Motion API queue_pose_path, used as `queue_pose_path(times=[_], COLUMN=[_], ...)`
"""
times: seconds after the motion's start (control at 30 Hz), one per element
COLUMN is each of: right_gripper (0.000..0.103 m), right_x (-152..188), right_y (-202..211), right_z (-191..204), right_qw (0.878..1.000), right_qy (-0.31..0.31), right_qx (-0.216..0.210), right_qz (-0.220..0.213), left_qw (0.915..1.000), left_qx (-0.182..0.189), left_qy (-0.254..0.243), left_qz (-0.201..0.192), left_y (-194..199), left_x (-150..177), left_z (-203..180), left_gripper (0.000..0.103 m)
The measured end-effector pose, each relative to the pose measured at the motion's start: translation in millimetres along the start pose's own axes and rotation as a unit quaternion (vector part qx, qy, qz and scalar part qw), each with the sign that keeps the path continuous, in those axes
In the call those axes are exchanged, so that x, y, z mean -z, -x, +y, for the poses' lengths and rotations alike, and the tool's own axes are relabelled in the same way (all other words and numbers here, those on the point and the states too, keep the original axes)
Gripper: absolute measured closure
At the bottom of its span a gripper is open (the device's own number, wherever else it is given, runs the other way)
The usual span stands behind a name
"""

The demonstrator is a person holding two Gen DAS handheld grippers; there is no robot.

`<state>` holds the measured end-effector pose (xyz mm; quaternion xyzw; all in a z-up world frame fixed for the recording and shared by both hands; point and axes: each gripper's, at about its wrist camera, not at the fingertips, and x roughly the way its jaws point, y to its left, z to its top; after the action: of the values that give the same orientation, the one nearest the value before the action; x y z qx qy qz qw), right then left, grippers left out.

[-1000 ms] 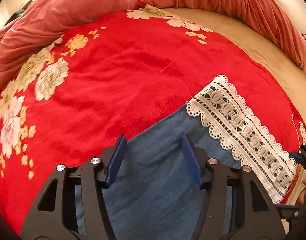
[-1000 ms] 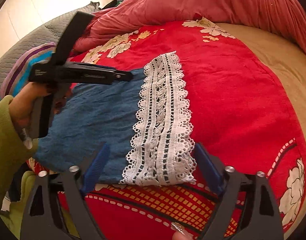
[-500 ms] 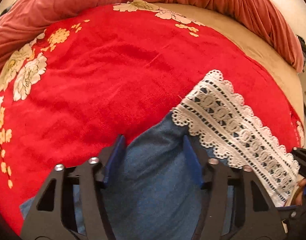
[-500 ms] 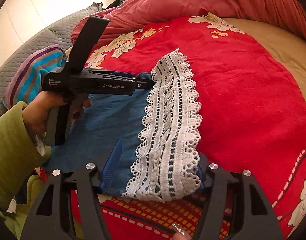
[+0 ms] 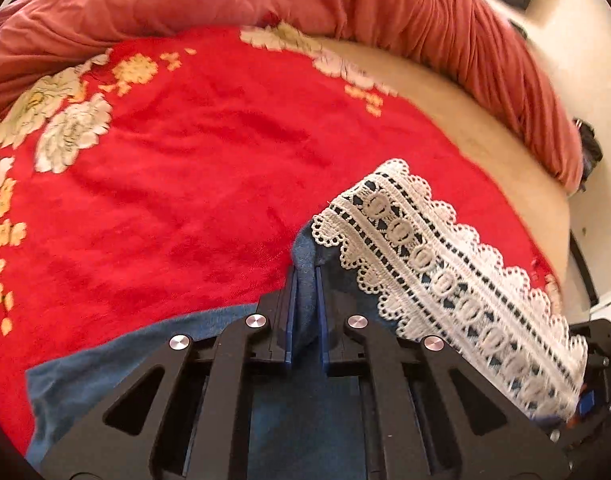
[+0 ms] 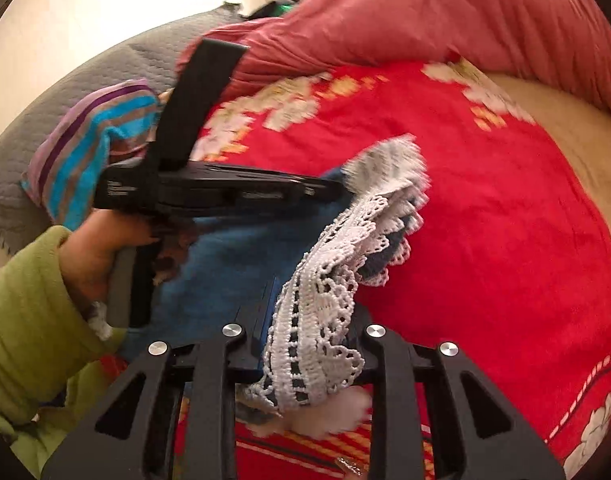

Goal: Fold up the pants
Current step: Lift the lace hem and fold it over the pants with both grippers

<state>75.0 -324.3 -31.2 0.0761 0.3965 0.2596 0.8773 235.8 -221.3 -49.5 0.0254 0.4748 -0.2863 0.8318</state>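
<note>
Blue denim pants (image 5: pixel 305 420) with a white lace hem (image 5: pixel 445 276) lie on a red flowered blanket (image 5: pixel 185 184). My left gripper (image 5: pixel 305 280) is shut on a pinch of the denim just left of the lace. In the right wrist view my right gripper (image 6: pixel 309 320) is shut on the lace hem (image 6: pixel 317 320), which is bunched and lifted off the blanket. The left gripper (image 6: pixel 225 192) shows there too, held by a hand in a green sleeve, its tip at the denim (image 6: pixel 233 268) by the far lace corner.
A rust-red duvet (image 5: pixel 345 4) is piled along the far side of the bed. A tan sheet (image 5: pixel 485 120) borders the blanket on the right. A striped cloth (image 6: pixel 85 148) and a grey quilted cover (image 6: pixel 85 80) lie to the left.
Both grippers have closed on the pants: the left on the denim, the right on the lace hem. The hem end has lifted off the blanket and crumpled.
</note>
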Motion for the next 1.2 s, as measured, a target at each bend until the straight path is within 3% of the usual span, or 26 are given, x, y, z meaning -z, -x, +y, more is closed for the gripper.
queue_pose_path(times=[0.3,0.43,0.53,0.7,0.8,0.97,1.07,1.13,1.2], right_gripper=[0.080,0.080,0.080,0.080,0.080,0.075,0.071,0.056,0.051], right_x=[-19,-17,-10,0,5,10,15,18,18], right_y=[-21,-44,-58,-77,-86,-101,-103,-102,-94], right_z=[74,103,124,156,171,190,201,208,214], right_qw=[0.996,0.991,0.986,0.975,0.969,0.963,0.961,0.960,0.957], right_qy=[0.091,0.122,0.154,0.207,0.229,0.247,0.250,0.253,0.264], right_qx=[-0.013,-0.012,0.003,0.027,0.030,0.028,0.008,-0.016,-0.032], right_qz=[0.016,0.047,0.063,0.081,0.090,0.108,0.115,0.121,0.117], left_qw=[0.9958,0.9912,0.9820,0.9632,0.9508,0.9386,0.9369,0.9365,0.9367], left_qx=[0.011,-0.010,-0.012,-0.024,-0.004,0.004,0.015,0.023,0.029], left_qy=[0.072,0.119,0.173,0.236,0.263,0.289,0.294,0.296,0.297], left_qz=[-0.055,-0.059,-0.075,-0.127,-0.164,-0.188,-0.188,-0.186,-0.184], left_y=[54,65,80,125,154,176,175,173,169], left_x=[24,47,64,99,125,152,158,159,160], left_z=[58,96,130,174,185,196,199,200,199], left_gripper=[0.098,0.093,0.084,0.083,0.070,0.070,0.070,0.070,0.069])
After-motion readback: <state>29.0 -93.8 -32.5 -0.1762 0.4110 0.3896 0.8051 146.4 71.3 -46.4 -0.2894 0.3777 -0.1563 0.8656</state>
